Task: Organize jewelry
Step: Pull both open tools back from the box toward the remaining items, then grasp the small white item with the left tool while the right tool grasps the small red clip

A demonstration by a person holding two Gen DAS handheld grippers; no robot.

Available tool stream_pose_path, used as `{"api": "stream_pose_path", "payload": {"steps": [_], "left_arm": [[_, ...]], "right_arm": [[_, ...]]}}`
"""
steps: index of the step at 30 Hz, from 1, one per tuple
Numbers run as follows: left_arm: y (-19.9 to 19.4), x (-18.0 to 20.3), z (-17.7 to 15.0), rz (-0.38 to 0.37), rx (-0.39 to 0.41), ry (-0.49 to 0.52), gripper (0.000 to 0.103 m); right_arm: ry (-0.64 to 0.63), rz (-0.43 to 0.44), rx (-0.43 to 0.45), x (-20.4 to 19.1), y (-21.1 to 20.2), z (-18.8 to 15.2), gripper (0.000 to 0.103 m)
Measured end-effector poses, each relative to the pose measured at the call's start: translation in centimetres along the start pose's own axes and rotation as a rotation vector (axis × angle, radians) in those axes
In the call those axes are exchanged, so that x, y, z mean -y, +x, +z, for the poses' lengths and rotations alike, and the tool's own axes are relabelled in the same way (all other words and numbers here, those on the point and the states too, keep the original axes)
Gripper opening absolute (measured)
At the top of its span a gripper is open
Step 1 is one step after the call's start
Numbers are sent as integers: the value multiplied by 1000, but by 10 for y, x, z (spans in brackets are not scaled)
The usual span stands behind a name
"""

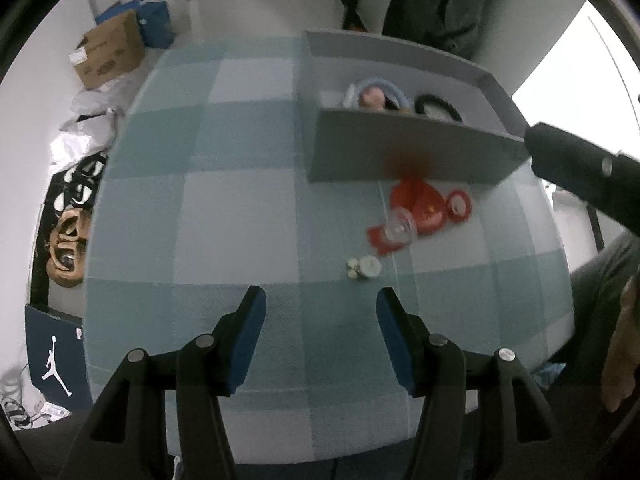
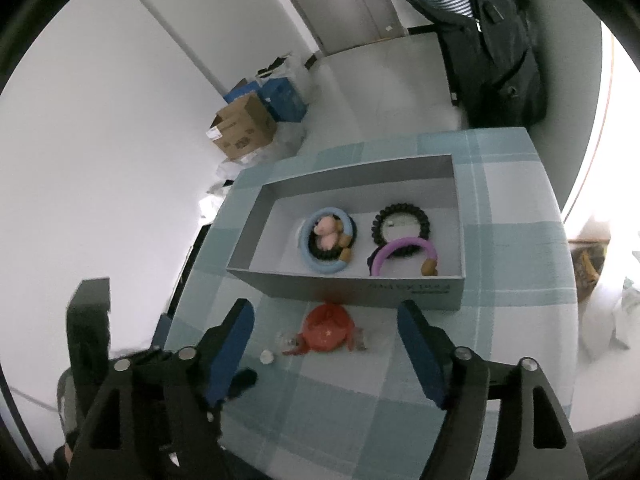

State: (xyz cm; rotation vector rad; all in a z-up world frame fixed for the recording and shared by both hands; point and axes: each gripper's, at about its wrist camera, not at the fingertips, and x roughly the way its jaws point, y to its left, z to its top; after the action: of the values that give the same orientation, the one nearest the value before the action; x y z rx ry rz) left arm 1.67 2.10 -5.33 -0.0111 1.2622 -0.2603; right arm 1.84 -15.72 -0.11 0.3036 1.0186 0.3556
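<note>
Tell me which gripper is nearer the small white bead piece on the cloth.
Left. The left gripper hovers just short of the white bead piece, jaws open. The right gripper hangs open farther over, by the red ornament.

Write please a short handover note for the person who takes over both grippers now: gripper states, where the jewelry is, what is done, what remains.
Left gripper: open, empty, above the checked tablecloth.
Right gripper: open, empty, in front of the grey box.
Done: in the box lie the blue ring with a pink charm, the black coil hair tie and the purple ring.
Left: the red ornament and the small white piece lie on the cloth outside the box.
</note>
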Motion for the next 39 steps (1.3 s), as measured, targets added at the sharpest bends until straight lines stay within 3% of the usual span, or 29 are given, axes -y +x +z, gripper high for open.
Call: {"api": "stream_pose_path", "payload": {"steps": [7,21,22,24,28,30,39], "left_arm": [[0,2,6,-44,4,1,52],[4,14,12,-68,34,38,51],[4,16,13,-66,36,50,48],[4,20,15,-58,45,68,24],[4,24,16,-47,43,96,23],[5,24,15,-60,40,93,11],[-3,13,14,-73,38,76,9]], "right_arm": [[20,-13,-1,2,1,1,84],[49,-12,-26,10,4,0,84],[52,-10,-28,11,4,-1,84],[53,-7,-32,11,3,-1,84],[60,-8,-34,13,3,-1,84],[65,-8,-36,14,3,-1,84],[56,11,-49,12,7,-3,84]]}}
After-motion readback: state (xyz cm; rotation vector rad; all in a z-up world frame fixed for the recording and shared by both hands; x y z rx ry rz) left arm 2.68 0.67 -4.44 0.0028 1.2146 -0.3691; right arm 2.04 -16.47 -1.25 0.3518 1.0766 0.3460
